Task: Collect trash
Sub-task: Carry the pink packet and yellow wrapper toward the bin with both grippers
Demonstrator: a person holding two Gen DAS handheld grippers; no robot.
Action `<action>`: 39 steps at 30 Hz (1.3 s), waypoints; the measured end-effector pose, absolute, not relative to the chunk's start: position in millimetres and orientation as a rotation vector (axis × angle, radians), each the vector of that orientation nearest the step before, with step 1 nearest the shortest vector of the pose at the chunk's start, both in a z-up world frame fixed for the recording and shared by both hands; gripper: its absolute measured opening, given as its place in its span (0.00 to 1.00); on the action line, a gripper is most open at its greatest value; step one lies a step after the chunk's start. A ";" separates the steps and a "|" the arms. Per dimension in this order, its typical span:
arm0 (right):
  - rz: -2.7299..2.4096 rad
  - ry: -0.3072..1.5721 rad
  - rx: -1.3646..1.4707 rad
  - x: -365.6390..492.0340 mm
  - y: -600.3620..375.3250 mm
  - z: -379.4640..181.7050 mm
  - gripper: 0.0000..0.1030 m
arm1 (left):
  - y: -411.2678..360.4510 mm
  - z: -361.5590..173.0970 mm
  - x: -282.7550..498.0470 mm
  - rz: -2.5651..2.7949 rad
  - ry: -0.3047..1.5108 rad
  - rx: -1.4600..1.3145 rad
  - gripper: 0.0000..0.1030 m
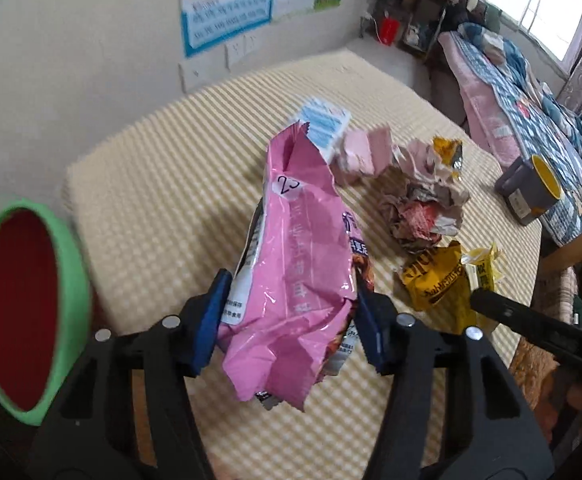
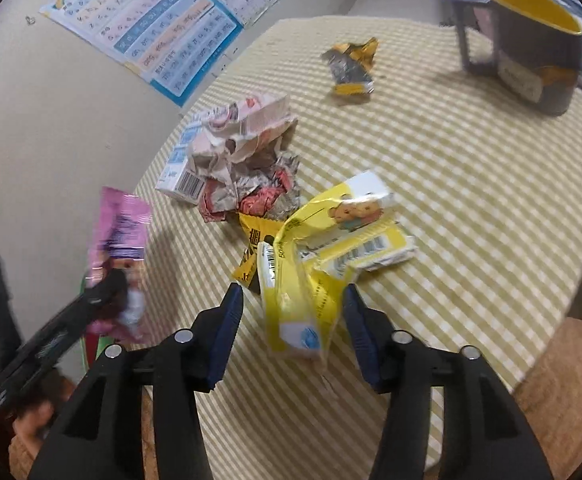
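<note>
A pink snack bag [image 1: 299, 264] hangs clear of the table with my left gripper [image 1: 291, 292] shut on its lower part, both blue pads pressing its sides. The right wrist view shows the same bag [image 2: 119, 232], blurred, at the left, in the left gripper [image 2: 107, 284]. My right gripper [image 2: 291, 294] stands open around a yellow tissue packet [image 2: 311, 264]; a gap shows between the left pad and the packet. A black-and-yellow wrapper [image 2: 251, 248] lies under it. A bin with a green rim [image 1: 71, 280] and a red inside is at the left.
On the yellow checked tablecloth [image 2: 451, 200] lie a heap of crumpled paper [image 2: 247, 160], a blue-and-white box [image 2: 179, 176] and a yellow-and-silver wrapper [image 2: 351, 64]. A grey mug [image 2: 531, 52] with a yellow inside stands at the far right edge. A wall with posters runs behind.
</note>
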State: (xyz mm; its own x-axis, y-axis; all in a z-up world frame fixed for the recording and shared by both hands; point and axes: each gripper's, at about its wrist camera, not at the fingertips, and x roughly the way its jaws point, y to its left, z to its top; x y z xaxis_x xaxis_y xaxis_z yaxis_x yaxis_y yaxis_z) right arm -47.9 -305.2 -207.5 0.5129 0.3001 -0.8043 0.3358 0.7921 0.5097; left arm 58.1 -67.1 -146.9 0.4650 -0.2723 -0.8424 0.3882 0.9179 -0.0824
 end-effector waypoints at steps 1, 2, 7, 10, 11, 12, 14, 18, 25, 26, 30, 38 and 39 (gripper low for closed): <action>-0.022 1.068 0.685 -46.2 -303.8 -209.9 0.27 | -62.3 -141.9 60.5 -0.395 0.995 0.130 0.54; -0.014 1.074 0.684 -47.3 -301.6 -211.4 0.27 | -54.7 -136.2 57.4 -0.378 0.974 0.128 0.54; -0.028 1.004 0.629 -56.9 -296.4 -187.4 0.22 | -32.3 -121.7 53.6 -0.324 0.921 0.098 0.55; -0.034 0.955 0.602 -61.6 -290.9 -169.4 0.22 | -24.2 -115.1 55.0 -0.308 0.901 0.079 0.55; -0.030 0.939 0.590 -63.0 -287.7 -162.3 0.22 | -20.9 -112.8 54.3 -0.305 0.895 0.073 0.55; -0.023 0.923 0.576 -63.8 -283.7 -155.1 0.22 | -16.6 -109.6 54.6 -0.302 0.886 0.063 0.55; -0.006 0.901 0.545 -63.6 -274.6 -143.1 0.22 | -10.5 -104.2 53.3 -0.299 0.870 0.052 0.55; 0.037 0.869 0.477 -55.0 -249.1 -120.0 0.22 | -0.5 -97.5 49.3 -0.292 0.843 0.038 0.55; 0.083 0.861 0.385 -43.8 -212.1 -106.5 0.22 | 19.5 -87.5 44.2 -0.279 0.811 0.000 0.55; 0.087 0.861 0.379 -42.4 -209.8 -106.1 0.22 | 22.2 -86.2 43.7 -0.277 0.807 -0.005 0.55; 0.102 0.859 0.352 -38.3 -197.3 -102.0 0.22 | 34.4 -82.1 41.3 -0.259 0.790 -0.017 0.55; 0.128 0.847 0.287 -36.5 -177.9 -89.7 0.22 | 53.0 -76.7 39.8 -0.241 0.771 -0.060 0.55; 0.131 0.844 0.277 -35.7 -175.4 -87.9 0.22 | 54.6 -76.1 39.6 -0.240 0.768 -0.064 0.55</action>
